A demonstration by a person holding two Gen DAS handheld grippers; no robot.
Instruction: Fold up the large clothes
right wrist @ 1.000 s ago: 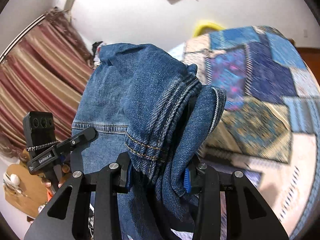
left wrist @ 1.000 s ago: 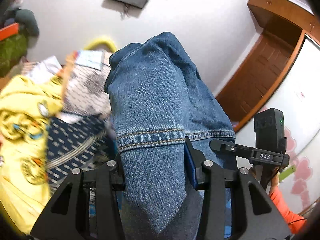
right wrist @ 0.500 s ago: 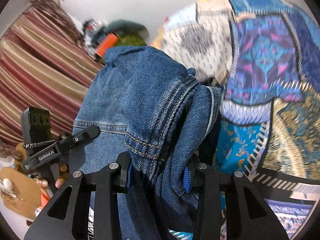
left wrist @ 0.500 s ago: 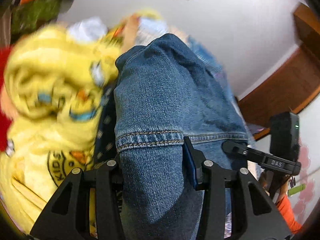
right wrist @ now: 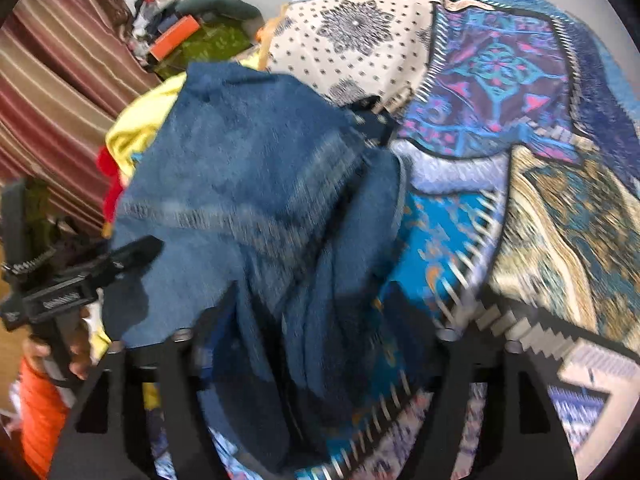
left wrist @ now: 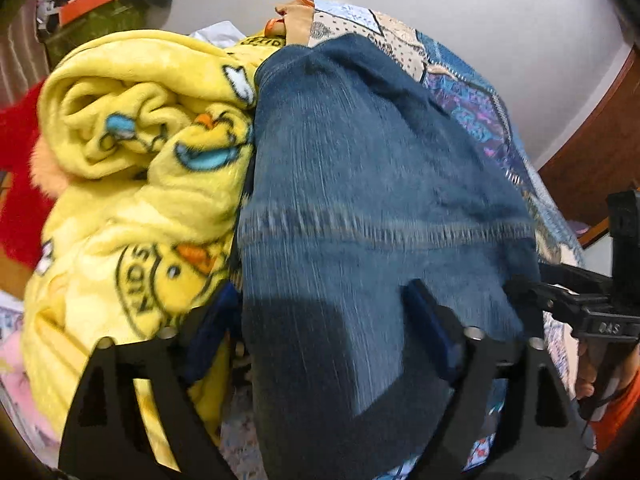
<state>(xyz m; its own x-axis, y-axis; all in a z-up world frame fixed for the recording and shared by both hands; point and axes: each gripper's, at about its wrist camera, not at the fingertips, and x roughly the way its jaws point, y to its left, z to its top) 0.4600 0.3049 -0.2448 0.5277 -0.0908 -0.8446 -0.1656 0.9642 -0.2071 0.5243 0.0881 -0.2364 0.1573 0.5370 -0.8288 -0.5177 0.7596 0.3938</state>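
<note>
Both frames motion-blurred. Left gripper: jaws spread wide, the blue jeans bulge up between the fingers and drape forward; denim sits in the gap, but I cannot tell if either pad presses it. Right gripper: jaws likewise wide, a bunched fold of the jeans hangs in the gap nearer the left finger, open space toward the right finger; contact unclear through the blur. Jeans lie over the patchwork bedspread, their left edge touching the yellow fleece blanket. A stitched seam band runs across the denim in both views. Room for moving: bedspread is bare to the right of the jeans in the right wrist view, out to its zigzag border; left side is crowded by the yellow blanket, a red cloth beyond it, and a striped curtain further back. White wall behind, brown wood door frame at right. A green box with an orange strip sits behind the blanket; contents not visible. Writing: "KIDS" on the blanket's duck print, "DAS" on the other gripper's black mount. Orange sleeve visible at the frame edge.
</note>
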